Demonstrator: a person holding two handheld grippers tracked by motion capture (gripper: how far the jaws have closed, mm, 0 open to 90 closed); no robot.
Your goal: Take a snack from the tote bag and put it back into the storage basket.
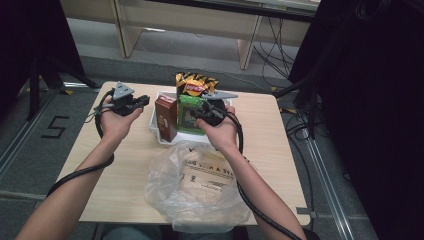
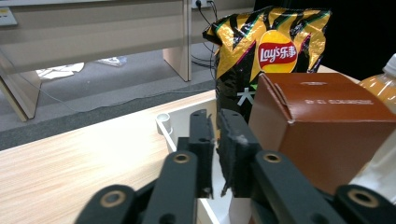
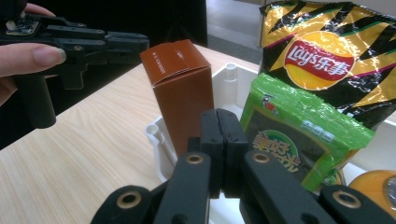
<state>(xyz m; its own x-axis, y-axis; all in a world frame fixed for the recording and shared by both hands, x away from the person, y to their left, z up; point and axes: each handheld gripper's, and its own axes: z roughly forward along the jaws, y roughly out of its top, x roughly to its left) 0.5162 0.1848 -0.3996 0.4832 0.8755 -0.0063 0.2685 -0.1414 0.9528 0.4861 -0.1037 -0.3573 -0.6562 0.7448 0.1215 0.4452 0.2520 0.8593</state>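
A white tray (image 1: 154, 131) at the table's far middle holds an upright brown carton (image 1: 166, 117), a green seaweed pack (image 1: 188, 114) and a black and yellow Lay's chips bag (image 1: 194, 85). My left gripper (image 1: 142, 100) hovers just left of the tray, pointing at the carton (image 2: 322, 126); its jaws (image 2: 215, 116) stand nearly together with nothing between them. My right gripper (image 1: 197, 114) is over the tray's near right part, in front of the seaweed pack (image 3: 299, 135). Its jaws (image 3: 223, 114) are shut and empty. An orange bottle (image 2: 380, 84) stands behind the carton.
A crumpled clear plastic bag (image 1: 197, 187) with a printed paper inside lies on the wooden table (image 1: 125, 165) near the front edge, under my right forearm. Black cables trail from both grippers. Wooden desk legs and cables stand on the floor beyond the table.
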